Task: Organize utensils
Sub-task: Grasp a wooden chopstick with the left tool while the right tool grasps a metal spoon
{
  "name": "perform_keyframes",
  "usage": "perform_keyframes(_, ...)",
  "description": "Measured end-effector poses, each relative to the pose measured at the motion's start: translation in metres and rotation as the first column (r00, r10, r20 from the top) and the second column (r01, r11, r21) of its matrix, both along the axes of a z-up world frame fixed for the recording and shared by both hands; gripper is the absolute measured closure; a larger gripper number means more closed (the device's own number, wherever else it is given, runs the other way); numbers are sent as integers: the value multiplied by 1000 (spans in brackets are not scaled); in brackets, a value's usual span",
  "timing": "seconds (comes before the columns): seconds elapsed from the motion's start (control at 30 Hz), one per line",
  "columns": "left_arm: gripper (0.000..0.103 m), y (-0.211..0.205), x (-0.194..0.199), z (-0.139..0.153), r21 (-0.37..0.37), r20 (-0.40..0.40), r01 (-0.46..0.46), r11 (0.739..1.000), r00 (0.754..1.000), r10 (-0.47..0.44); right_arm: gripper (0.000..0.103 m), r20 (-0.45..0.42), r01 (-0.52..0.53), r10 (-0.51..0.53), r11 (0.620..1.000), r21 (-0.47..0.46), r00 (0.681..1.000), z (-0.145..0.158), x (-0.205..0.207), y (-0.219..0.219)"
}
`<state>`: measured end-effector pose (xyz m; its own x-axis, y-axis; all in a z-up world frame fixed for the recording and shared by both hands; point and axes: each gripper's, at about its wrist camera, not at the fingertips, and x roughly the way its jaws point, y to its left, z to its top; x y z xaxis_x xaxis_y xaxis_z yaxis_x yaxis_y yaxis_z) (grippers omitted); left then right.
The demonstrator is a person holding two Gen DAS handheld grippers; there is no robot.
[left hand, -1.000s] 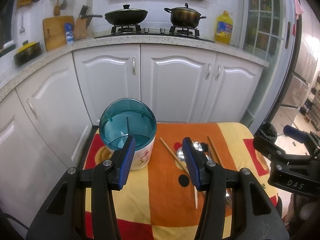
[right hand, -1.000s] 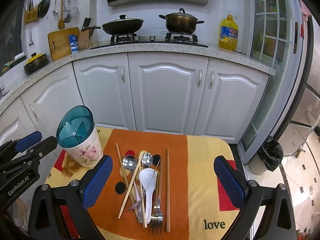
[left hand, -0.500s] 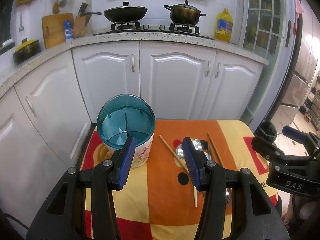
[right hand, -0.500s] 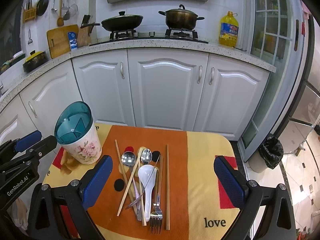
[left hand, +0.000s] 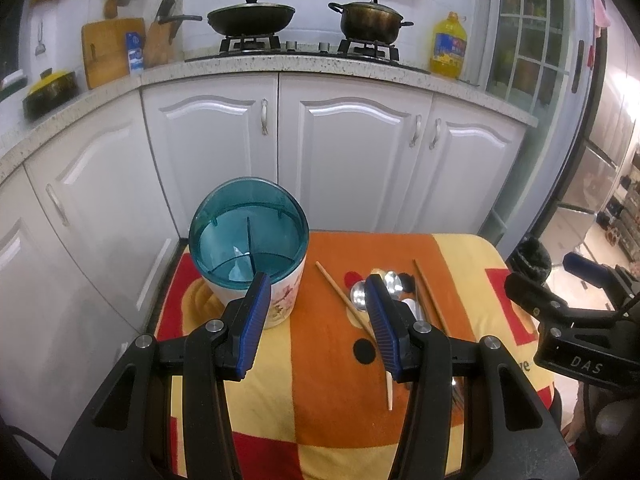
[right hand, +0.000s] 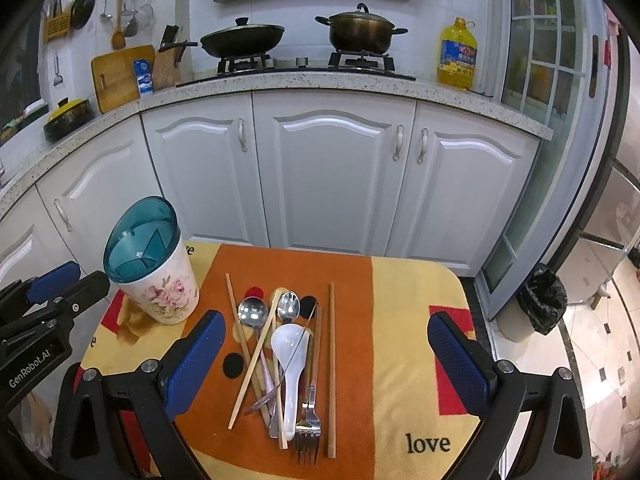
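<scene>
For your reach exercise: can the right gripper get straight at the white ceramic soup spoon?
Probably yes: right gripper is open above the white ceramic soup spoon, which tops the pile; only a thin metal rod crosses it.

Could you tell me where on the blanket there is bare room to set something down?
The widest free patch is the yellow stretch between the lone chopstick and the blanket's right edge. A narrower bare strip lies between the holder and the utensil pile. The middle is crowded with overlapping spoons, chopsticks and a fork.

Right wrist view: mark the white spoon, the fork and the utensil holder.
white spoon (right hand: pixel 289 342), right wrist view, on its bowl.
fork (right hand: pixel 308 438), right wrist view, on its tines.
utensil holder (right hand: pixel 170 292), right wrist view, on its flowered wall.
</scene>
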<state>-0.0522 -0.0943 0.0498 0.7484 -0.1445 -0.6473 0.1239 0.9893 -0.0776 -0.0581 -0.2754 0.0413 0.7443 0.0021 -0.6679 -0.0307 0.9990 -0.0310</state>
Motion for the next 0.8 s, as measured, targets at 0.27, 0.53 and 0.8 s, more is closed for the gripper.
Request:
perform_keyframes(0.27,55,-9,7,-14,6,-50,54,999,997,-54,13,-75,-34,39,997,70,996,-32,13,-17)
perform_keyframes(0.53,55,-22,16,-34,2,-115,129,992,985,-128,47,-186,-73,108,980,184,977,-87,39,-35)
perform_keyframes(0.8,55,-44,31,-56,4,-184,211,977,961,-207,66,-232,-126,198,948,294,952,-114,77,-35)
